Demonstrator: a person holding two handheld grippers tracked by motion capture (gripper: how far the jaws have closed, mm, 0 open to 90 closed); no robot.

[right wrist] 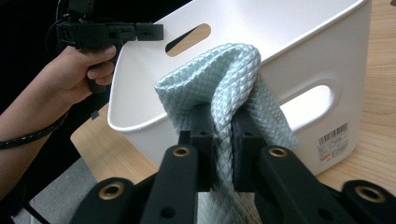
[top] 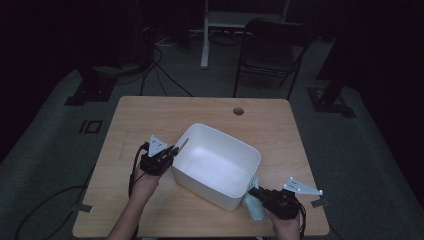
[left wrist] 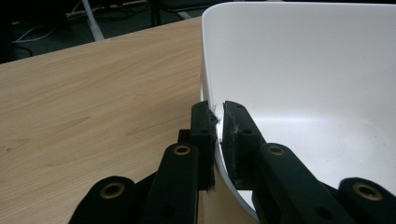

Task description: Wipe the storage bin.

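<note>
A white plastic bin (top: 202, 190) with handle slots stands in the middle of the wooden table (top: 150, 115). My left gripper (top: 176, 148) is at the bin's left corner, its jaws shut on the bin's thin wall (left wrist: 303, 70), one pad inside and one outside (left wrist: 219, 122). My right gripper (top: 254, 192) is at the bin's near right corner, shut on a pale blue quilted cloth (right wrist: 224, 70). The cloth (top: 255, 206) bunches up over the jaws (right wrist: 223, 126), right against the bin's outer wall (right wrist: 299, 60). In the right gripper view, the left gripper (right wrist: 156, 30) holds the far rim.
A round cable hole (top: 238, 110) lies near the table's far edge. A dark chair (top: 272, 50) and a white desk frame stand beyond it, with cables on the floor. A barcode label (right wrist: 334, 140) is stuck on the bin's side.
</note>
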